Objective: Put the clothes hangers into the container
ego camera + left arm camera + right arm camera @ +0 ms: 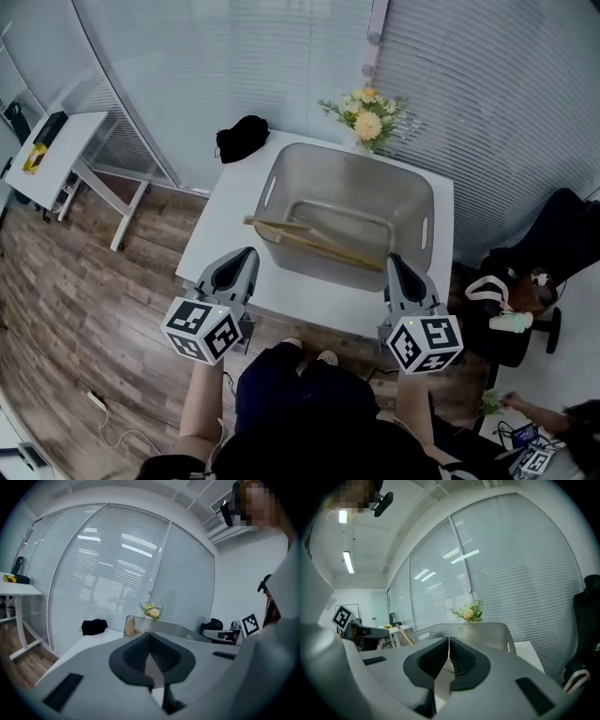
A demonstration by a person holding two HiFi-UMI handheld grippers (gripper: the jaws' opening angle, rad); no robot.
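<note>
Lying along container [412,202] near wall: hangers [314,242] | flowers [367,117] behind | black bundle [243,138] beside

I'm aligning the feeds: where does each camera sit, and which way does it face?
Head view: on the head, looking down on the container, left gripper, right gripper, legs.
Left gripper view: on that gripper, facing across the table; shut jaws show.
Right gripper view: same, from the right; shut jaws show.
Shared: container and flowers.

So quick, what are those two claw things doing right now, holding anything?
Left gripper: closed, holding nothing.
Right gripper: closed, holding nothing.
</note>
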